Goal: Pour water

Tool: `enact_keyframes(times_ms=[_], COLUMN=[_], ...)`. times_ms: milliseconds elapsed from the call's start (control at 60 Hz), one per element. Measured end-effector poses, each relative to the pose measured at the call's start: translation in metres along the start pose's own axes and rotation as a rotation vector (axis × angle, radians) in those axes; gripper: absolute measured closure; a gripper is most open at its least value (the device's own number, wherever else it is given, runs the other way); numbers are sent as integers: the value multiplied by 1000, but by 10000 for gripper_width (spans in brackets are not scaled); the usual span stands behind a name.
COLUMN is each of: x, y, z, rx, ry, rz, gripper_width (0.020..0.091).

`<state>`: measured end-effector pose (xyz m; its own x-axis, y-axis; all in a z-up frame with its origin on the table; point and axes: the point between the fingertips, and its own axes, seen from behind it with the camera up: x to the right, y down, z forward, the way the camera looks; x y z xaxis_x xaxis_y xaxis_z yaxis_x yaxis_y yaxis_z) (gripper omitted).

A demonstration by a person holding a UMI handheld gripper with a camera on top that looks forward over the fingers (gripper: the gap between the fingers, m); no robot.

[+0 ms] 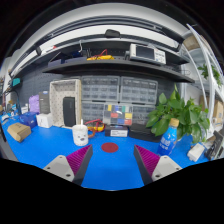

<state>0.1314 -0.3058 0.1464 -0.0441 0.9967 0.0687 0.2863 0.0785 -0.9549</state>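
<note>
Gripper (109,163) is spread wide and holds nothing. White cylindrical cup (80,135) stands on the blue table (110,170) ahead of the left finger. Blue bottle with orange cap (169,136) stands toward the table's right edge, beside a green leafy plant (180,110).

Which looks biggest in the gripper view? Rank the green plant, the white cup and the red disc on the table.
1. Green plant, clearly largest.
2. White cup.
3. Red disc, close to the cup in width but flatter; nearness to the camera makes these two unsure.
The gripper is open, holding nothing.
</note>
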Motion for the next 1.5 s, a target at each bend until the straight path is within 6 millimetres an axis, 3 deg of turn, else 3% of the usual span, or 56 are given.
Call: enact_keyframes(times_ms=[117,133,150,200,367,500,633,800,917,1033,1083,1233,1500], x=[36,33,46,66,124,163,188,193,193,198,198,198,184], y=[23,15,27,35,46,44,35,32,32,27,25,27,23], z=[-14,-8,-16,-22,-28,-13,18,62,85,94,99,104,112], rx=[9,13,20,37,86,118,138,136,142,159,160,132,101], ry=[49,59,65,92,172,202,189,144,139,158,150,153,166], rz=[-6,-10,-14,-29,-20,43,66,56,32,7,19,18,-115], gripper_width=[255,253,250,250,254,249,262,276,325,592,604,741,743])
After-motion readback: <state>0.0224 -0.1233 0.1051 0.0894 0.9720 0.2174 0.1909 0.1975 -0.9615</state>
